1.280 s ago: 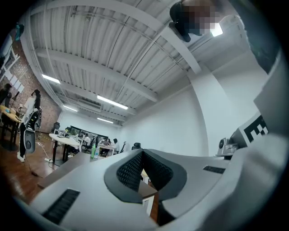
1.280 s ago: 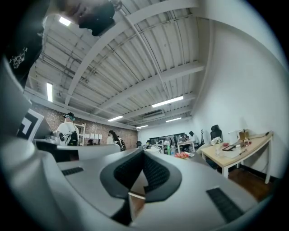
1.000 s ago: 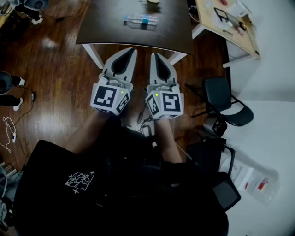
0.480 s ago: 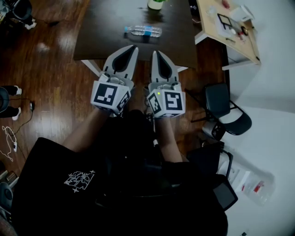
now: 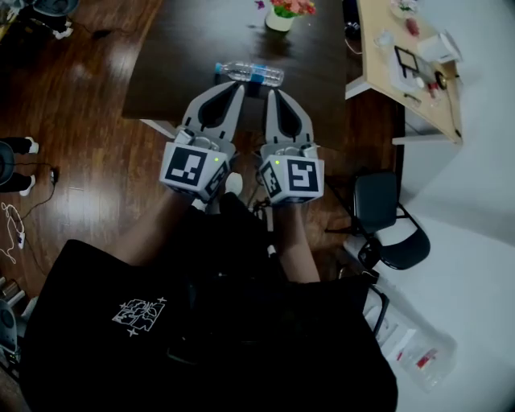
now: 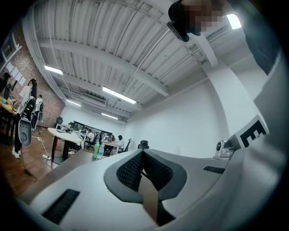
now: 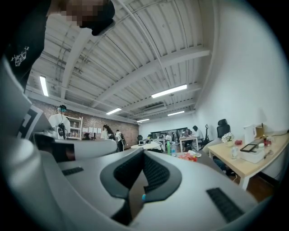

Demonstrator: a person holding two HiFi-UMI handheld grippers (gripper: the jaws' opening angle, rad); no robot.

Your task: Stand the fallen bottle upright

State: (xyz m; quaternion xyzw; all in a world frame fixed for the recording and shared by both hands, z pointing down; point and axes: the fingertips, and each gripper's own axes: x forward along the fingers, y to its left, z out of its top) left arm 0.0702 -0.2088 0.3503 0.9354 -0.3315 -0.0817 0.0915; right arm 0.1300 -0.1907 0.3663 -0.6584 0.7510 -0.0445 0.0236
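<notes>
Right now both pairs of fingers are closed tip to tip w/ nothing between them. In the left gripper view the left gripper point(image 6: 142, 152) has its dark ribbed pads meeting at the tip, and it's the same for the right gripper point(image 7: 144, 151) in its own view.

From the head view, the left gripper point(image 5: 238, 85) and right gripper point(image 5: 271, 92) sit side by side, both pointing away from the person toward the table point(image 5: 185, 48), each w/ its marker cube at the back. The tips overlap the table's near edge.

The bottle point(image 5: 250, 73) is clear w/ a blue label. It lies on its side near that near edge, roughly mid-width, just beyond both sets of tips. Can't tell if the left tips touch it.

A flower pot point(image 5: 282, 16) stands further back, toward the far edge. A lighter wooden desk point(image 5: 418, 88) w/ small items is off to the right, and a dark chair point(image 5: 386, 217) is on the wood floor point(image 5: 80, 121) nearby.
</notes>
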